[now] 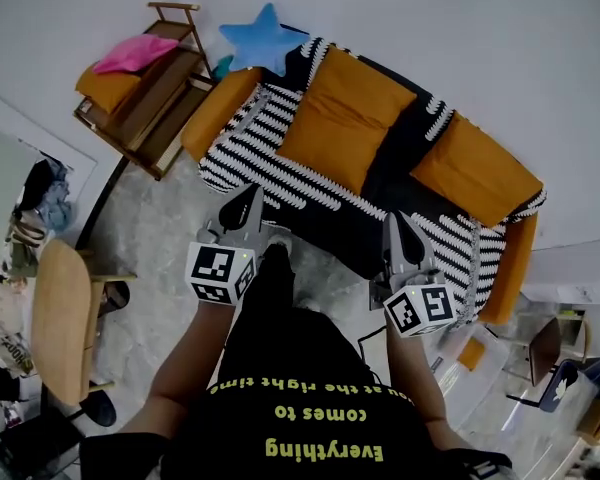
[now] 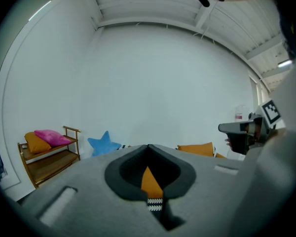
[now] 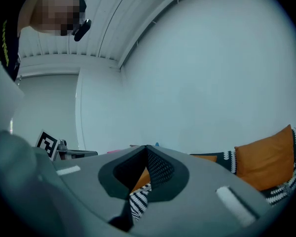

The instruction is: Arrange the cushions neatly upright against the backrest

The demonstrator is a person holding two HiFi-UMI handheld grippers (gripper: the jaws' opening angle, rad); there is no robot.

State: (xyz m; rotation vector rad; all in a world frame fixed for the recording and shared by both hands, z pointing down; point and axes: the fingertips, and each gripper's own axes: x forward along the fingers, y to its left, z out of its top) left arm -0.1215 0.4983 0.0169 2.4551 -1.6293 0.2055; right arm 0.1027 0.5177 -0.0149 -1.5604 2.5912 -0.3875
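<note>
orange sofa cushions: two; star cushion: one

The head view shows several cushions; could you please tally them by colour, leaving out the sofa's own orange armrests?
Orange cushions: 3
Pink cushion: 1
Blue star cushion: 1
Total: 5

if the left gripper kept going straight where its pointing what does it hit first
Most likely the sofa's striped cover, which lies just ahead of the shut left gripper, then the middle orange cushion beyond it. Depth is unclear here.
</note>
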